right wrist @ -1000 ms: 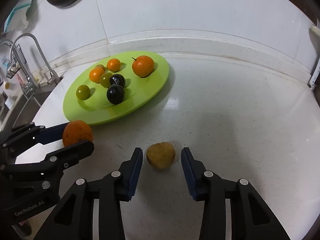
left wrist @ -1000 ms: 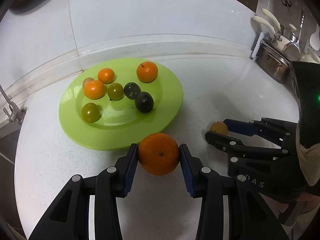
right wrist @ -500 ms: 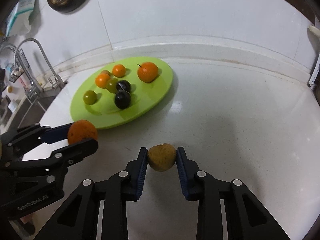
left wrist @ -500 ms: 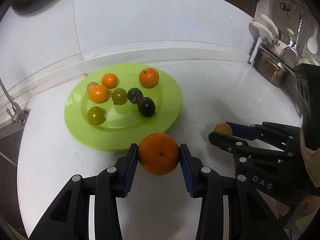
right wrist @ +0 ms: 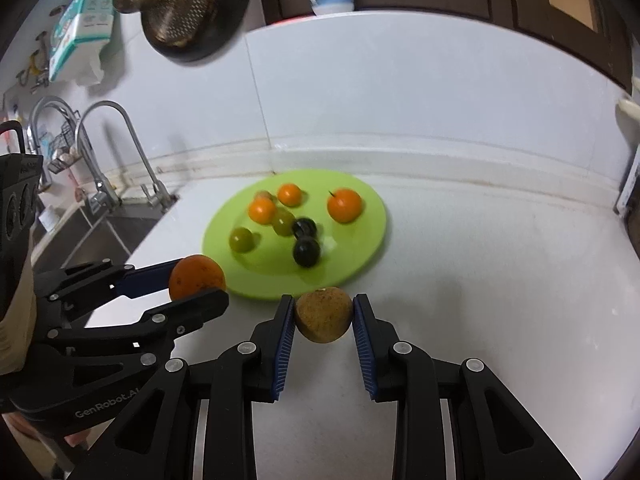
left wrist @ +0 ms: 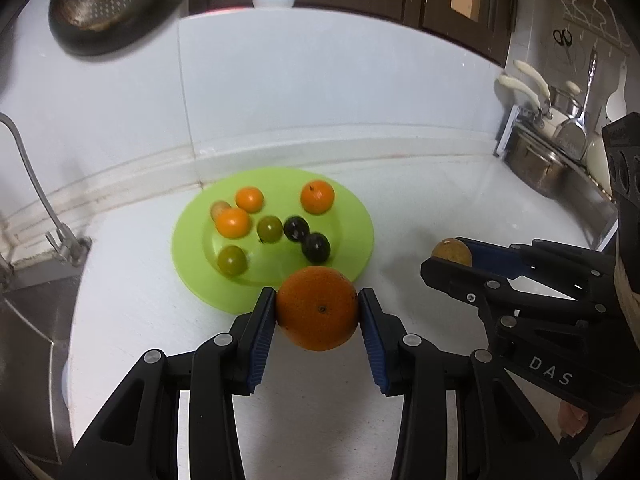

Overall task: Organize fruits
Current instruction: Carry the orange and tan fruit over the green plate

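Observation:
My left gripper is shut on a large orange, held above the white counter just in front of the green plate. The plate carries several small fruits: orange, green and dark ones. My right gripper is shut on a small brownish-yellow fruit, lifted off the counter near the plate's front rim. In the left wrist view the right gripper appears at the right with that fruit. In the right wrist view the left gripper sits at the left with the orange.
A sink with taps lies to the left of the counter. Pots and utensils stand at the far right. A metal colander hangs on the tiled wall above the plate.
The right gripper closed on the brownish-yellow fruit, which had lain between open fingers. Both grippers then rose with their fruits, so the plate looks farther off and more wall shows.

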Available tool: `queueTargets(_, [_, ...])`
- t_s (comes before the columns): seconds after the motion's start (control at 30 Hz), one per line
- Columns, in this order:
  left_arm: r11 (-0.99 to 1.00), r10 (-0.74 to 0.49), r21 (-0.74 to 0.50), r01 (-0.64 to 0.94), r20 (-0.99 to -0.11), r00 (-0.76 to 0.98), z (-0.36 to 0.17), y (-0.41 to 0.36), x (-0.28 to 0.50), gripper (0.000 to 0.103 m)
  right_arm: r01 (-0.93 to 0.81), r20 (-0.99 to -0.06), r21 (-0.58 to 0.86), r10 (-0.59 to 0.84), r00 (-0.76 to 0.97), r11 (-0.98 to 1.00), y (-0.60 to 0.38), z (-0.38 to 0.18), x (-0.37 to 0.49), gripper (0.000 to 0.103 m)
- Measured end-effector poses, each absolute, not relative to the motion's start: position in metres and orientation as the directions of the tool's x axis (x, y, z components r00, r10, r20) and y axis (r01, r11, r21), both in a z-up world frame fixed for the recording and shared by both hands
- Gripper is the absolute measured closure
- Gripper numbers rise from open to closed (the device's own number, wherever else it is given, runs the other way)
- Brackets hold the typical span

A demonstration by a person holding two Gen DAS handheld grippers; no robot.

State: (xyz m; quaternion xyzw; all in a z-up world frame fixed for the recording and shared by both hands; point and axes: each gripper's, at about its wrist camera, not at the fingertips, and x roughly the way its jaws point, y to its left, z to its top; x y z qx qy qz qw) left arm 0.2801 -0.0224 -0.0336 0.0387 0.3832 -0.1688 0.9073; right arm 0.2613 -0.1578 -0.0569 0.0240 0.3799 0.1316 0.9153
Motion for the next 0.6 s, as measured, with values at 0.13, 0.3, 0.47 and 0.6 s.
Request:
queueTargets(0.13, [0.943,-0.266,-0.044,0.329,-0.691,0.672,-0.023,-0.017,0.281,0.062,-0.235,-0.670,0.144,0.270,0.692,0.961,-0.153,-0.047,0.265,0.073])
queueTargets(0.3, [0.946,-0.259,-0.035,0.321,-0.675,0.691,-0.013,-0.009,0.287,0.062,-0.257,-0.645,0.137,0.283,0.710,0.957,-0.146,-0.036,0.270,0.073])
queueTargets(0.47, [0.948,-0.258,-0.035,0.317,-0.666,0.699,-0.007,-0.004,0.298,0.062,-0.270,-0.621,0.131,0.291,0.727,0.954,-0.140,-0.025,0.278,0.073])
queueTargets(0.6, [0.947,-0.262,-0.035,0.319,-0.660,0.704,-0.004,-0.004,0.309,0.062,-0.272,-0.613,0.122,0.288,0.735,0.954,-0.138,-0.020,0.287,0.073])
